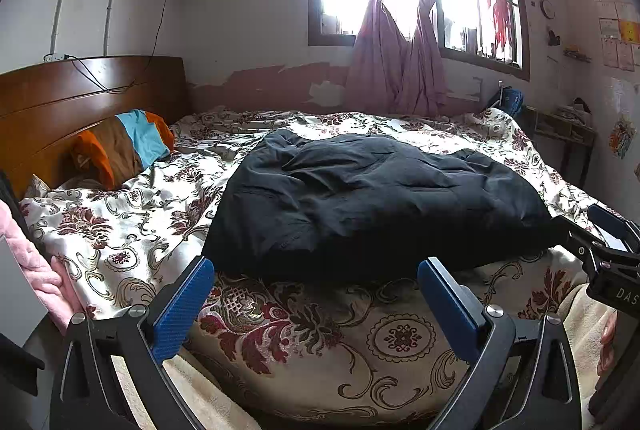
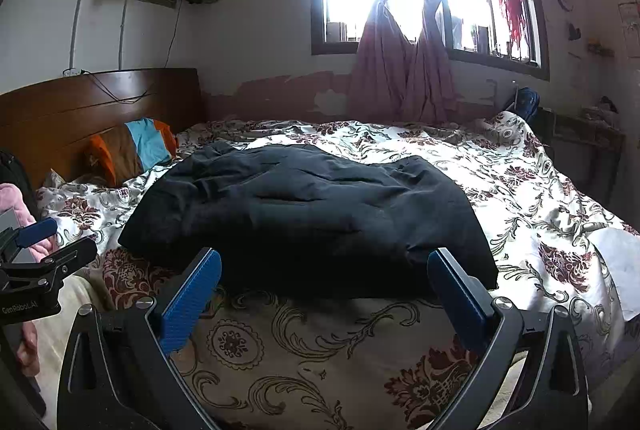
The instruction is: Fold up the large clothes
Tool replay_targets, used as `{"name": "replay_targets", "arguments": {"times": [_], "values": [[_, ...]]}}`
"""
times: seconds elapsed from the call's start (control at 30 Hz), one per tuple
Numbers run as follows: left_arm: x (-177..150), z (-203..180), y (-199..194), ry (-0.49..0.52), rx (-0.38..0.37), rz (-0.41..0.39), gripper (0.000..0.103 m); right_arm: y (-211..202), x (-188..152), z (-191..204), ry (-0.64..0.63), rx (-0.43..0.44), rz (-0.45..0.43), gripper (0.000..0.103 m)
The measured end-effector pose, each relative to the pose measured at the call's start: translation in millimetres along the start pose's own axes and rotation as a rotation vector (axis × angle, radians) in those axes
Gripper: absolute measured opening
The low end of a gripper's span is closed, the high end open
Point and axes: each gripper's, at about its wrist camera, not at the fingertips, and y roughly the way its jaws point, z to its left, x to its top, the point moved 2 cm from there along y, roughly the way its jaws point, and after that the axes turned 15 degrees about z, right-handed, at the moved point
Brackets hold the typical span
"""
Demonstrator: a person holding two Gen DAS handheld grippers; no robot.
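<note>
Both tongs spread apart and empty, left tongs (image 1: 316, 304) and right tongs (image 2: 324, 294) side by side; dark garment (image 1: 372, 201) lies bunched on the bed (image 1: 120, 230) just ahead of them; judged between folds; next: grip near hem corners.

Black garment (image 1: 372, 197), floral maroon-cream bedspread (image 1: 132, 230)

The dark garment (image 1: 372, 201) is matt, rumpled cloth on a faintly sheeny floral bedspread (image 1: 304, 342). The headboard (image 1: 80, 97) is glossy brown wood. Textured blue pads (image 1: 182, 310) line matt black jaws.
</note>
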Motion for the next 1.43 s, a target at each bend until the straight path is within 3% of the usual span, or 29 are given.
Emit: {"name": "replay_targets", "arguments": {"times": [0.77,0.9,1.43], "values": [[-0.8,-1.1,0.9,0.001,-0.015,0.007,0.103,-0.1,-0.5,0.5,0.003,0.0,0.002,0.101],[-2.5,-0.9,-0.1,-0.009,0.038,-0.003,0.103,0.0,0.0,0.4,0.003,0.0,0.002,0.101],[-1.7,-1.4,0.5,0.023,0.028,-0.008,0.103,1.2,-4.6,3.6,0.006,0.0,0.004,0.101]]}}
